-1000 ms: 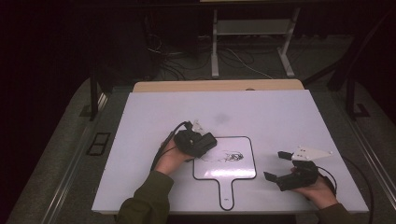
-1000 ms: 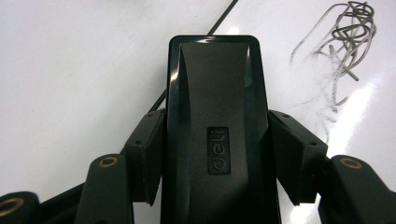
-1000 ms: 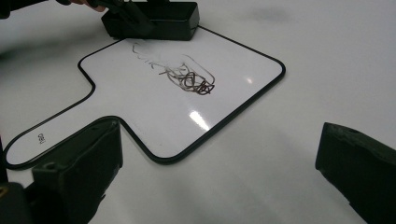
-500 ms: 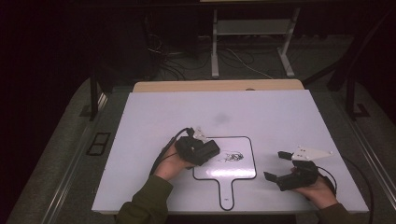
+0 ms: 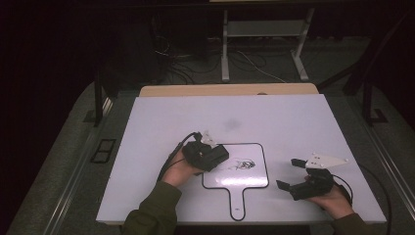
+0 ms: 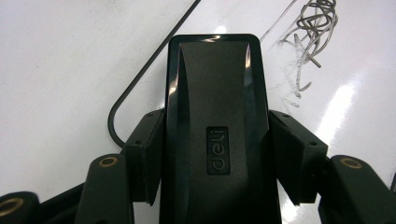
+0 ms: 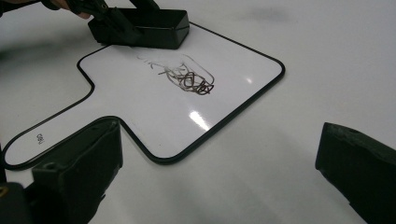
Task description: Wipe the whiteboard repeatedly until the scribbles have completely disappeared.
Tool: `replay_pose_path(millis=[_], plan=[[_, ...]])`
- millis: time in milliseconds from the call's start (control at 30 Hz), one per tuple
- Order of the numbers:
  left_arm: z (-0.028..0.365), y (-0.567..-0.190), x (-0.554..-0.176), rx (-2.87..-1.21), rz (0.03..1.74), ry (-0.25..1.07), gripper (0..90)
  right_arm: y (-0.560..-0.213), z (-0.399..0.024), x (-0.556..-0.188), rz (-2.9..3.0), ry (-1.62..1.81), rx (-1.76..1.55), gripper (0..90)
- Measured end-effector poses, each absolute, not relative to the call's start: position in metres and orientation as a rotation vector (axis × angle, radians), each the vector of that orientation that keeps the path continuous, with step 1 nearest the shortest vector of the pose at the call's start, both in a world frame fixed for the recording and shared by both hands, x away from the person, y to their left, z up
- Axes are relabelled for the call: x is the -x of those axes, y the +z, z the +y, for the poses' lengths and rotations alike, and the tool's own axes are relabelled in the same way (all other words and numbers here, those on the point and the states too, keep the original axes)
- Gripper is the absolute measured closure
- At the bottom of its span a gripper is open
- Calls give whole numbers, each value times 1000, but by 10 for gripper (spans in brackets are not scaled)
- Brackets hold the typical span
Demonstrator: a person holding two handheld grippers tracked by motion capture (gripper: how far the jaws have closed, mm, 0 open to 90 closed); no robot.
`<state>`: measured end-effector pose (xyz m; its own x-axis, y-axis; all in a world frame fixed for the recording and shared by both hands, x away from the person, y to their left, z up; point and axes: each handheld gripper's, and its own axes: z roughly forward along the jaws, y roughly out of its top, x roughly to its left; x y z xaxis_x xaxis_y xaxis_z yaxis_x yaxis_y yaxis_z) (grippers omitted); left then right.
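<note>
A small white board (image 5: pixel 254 178) with a black rim and a handle lies flat on the table, handle toward the person. A dark scribble (image 5: pixel 243 164) marks its middle. My left gripper (image 5: pixel 218 154) is shut on a black eraser (image 6: pixel 215 70) with a moulded logo, resting at the board's upper left corner, just left of the scribble (image 6: pixel 310 28). My right gripper (image 5: pixel 288 174) stands open to the right of the board, nothing between its fingers (image 7: pixel 79 172). The right gripper view looks across the board (image 7: pixel 154 107) to the scribble (image 7: pixel 189 79) and the eraser (image 7: pixel 144 28).
The white table top (image 5: pixel 274 117) stretches wide behind the board, with a faint grey smudge (image 5: pixel 231 123) on it. A wooden edge (image 5: pixel 230 90) runs along the far side. Beyond lie dark floor, cables and a metal stand (image 5: pixel 264 29).
My left gripper with the eraser has slid a little toward the person along the board's left part. The right gripper has stayed put.
</note>
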<state>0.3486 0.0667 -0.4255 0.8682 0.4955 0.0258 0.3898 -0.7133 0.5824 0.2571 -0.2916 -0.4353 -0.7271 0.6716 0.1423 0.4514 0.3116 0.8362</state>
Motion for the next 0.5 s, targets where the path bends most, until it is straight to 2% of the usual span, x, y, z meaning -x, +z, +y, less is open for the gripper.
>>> replay_pose_path(millis=[233,500], plan=[[56,-425,-339,-2485,564,198,397,-436,-291,-257,2349,1373,-1025,0],[57,-427,-360,-2448,647,236,396,-435,-291,-257,2347,1373,-1025,0]])
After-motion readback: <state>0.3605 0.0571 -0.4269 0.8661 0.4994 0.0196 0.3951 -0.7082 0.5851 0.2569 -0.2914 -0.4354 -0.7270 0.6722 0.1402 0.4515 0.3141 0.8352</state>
